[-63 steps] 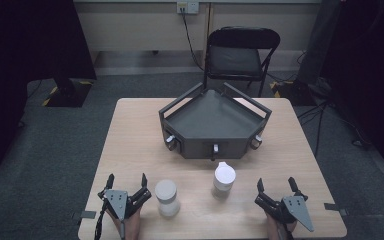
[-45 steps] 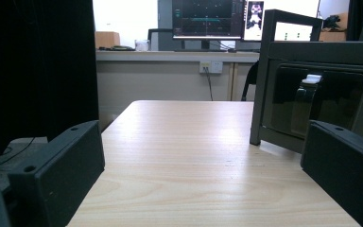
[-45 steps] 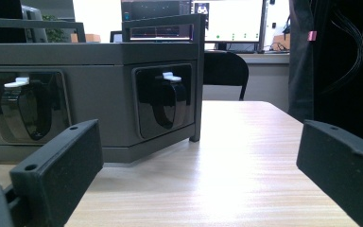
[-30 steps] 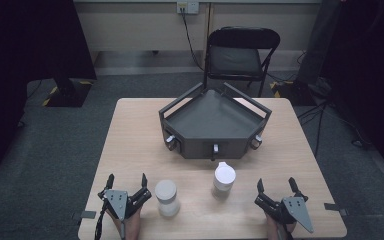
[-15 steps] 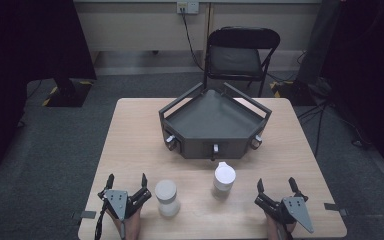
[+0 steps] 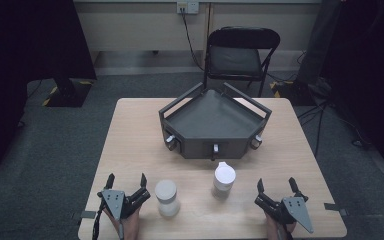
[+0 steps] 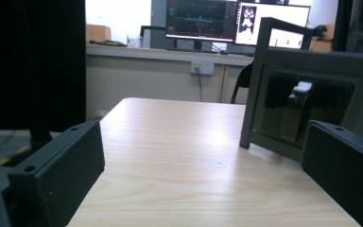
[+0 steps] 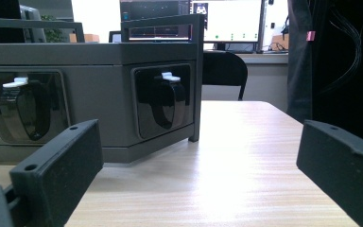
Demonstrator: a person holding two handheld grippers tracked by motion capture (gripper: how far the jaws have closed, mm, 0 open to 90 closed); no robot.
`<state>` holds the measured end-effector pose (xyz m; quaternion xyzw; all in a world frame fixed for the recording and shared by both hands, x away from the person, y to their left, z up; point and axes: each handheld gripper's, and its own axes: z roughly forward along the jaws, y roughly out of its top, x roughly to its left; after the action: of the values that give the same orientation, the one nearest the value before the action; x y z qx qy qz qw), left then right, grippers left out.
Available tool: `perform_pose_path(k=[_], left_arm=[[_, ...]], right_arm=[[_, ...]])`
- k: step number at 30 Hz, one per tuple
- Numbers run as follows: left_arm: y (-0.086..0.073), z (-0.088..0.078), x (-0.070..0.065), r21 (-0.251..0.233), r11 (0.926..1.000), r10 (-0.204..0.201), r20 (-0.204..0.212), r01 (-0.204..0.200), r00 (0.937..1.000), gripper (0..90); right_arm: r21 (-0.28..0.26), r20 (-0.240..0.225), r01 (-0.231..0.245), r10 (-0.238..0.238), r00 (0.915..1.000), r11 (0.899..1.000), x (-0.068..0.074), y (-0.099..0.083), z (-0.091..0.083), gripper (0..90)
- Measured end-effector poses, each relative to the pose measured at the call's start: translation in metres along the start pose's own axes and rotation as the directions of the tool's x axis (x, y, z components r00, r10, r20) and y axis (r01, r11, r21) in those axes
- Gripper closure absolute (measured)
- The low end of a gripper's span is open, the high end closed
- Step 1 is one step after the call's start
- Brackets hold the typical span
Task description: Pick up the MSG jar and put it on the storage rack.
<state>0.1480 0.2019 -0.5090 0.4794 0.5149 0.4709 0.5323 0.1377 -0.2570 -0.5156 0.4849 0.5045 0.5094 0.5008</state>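
Observation:
A dark grey angular tray [image 6: 200, 142] with raised rails stands at the table's middle back. Its front walls carry round knobs in dark recesses [image 8: 168, 101]. Two white containers stand in front of it: a capped jar [image 6: 167, 197] at the left and a bottle with a spouted lid [image 6: 224, 179] at the right. My left gripper [image 6: 126, 183] rests open at the front left edge, just left of the jar. My right gripper [image 6: 276, 186] rests open at the front right edge, apart from the bottle. Nothing lies between either pair of jaws [image 7: 203, 161].
A wooden table [image 6: 135, 135] holds everything. A black folding chair [image 6: 240, 57] stands behind it. Dark curtains hang at both sides, and cables and a stand base [image 6: 65, 92] lie on the grey floor. Monitors [image 7: 236, 21] glow on a far desk.

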Motion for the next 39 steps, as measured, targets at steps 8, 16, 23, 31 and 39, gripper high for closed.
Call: perform_pose_path(k=[8,16,23,31,39], left_arm=[[0.032,-0.014,0.003,-0.047,0.9973,-0.053,0.07,0.056,0.9962,0.0],[0.051,-0.021,0.0,-0.026,0.9968,-0.071,0.16,0.076,0.9845,0.1],[0.057,-0.025,-0.004,-0.018,0.9977,-0.059,0.24,0.065,0.9691,1.0],[0.06,-0.029,-0.015,-0.016,0.9995,-0.02,0.31,0.026,0.9506,1.5],[0.053,-0.029,-0.028,-0.001,0.9999,0.011,0.336,-0.011,0.942,3.6]], right_arm=[[0.0,0.001,0.0,0.0,1.0,1.0,0.0,0.0,0.0,0.0],[0.0,0.005,0.0,0.0,1.0,1.0,0.001,0.0,0.0,0.0],[0.001,0.005,0.0,0.0,1.0,1.0,0.001,0.0,0.0,0.0],[0.0,0.004,0.0,0.0,1.0,1.0,0.001,0.0,0.0,0.0],[0.0,0.004,0.0,0.0,1.0,1.0,0.001,0.0,0.0,0.0]])
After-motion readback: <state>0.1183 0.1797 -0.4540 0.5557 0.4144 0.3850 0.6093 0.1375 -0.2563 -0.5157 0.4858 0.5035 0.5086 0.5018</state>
